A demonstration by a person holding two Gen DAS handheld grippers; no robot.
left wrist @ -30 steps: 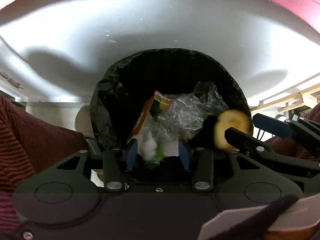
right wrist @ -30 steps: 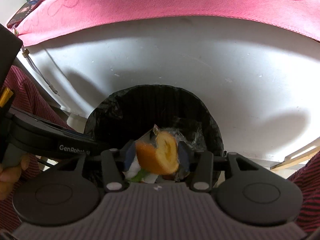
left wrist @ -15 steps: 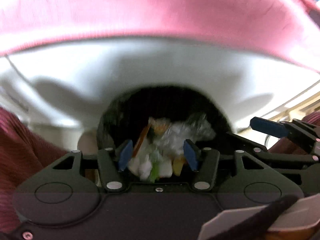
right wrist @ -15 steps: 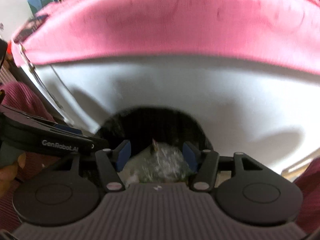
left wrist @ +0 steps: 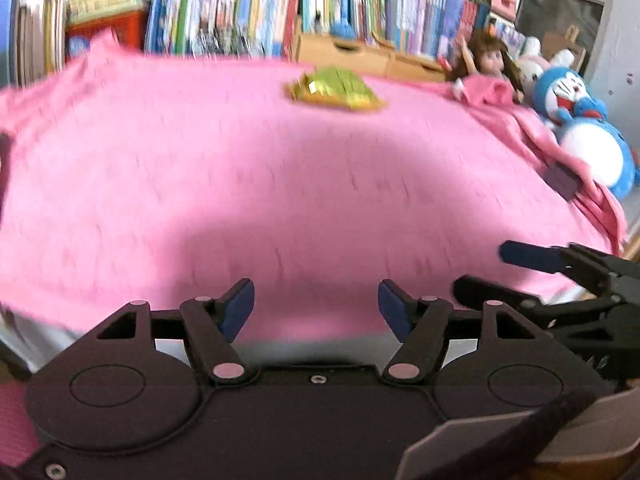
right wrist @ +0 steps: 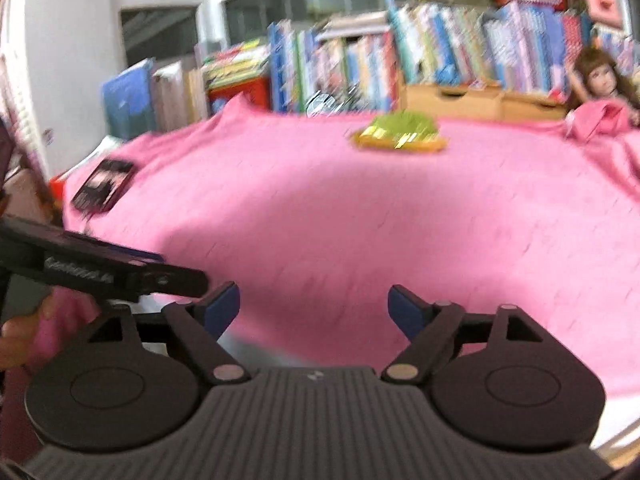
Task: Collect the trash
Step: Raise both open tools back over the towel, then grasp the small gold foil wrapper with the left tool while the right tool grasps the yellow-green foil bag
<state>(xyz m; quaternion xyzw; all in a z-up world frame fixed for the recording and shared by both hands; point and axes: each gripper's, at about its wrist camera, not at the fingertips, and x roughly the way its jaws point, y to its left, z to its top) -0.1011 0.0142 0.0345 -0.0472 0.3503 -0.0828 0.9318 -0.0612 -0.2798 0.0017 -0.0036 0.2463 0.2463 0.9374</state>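
Facing a pink cloth (left wrist: 280,168) with a green wrapper (left wrist: 334,88) before bookshelves (right wrist: 400,48), we hold our left gripper (left wrist: 316,306) and right gripper (right wrist: 314,312) spread wide, empty.

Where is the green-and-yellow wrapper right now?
In both wrist views, the green-and-yellow wrapper lies at the far side of the pink cloth, before the wooden drawers.
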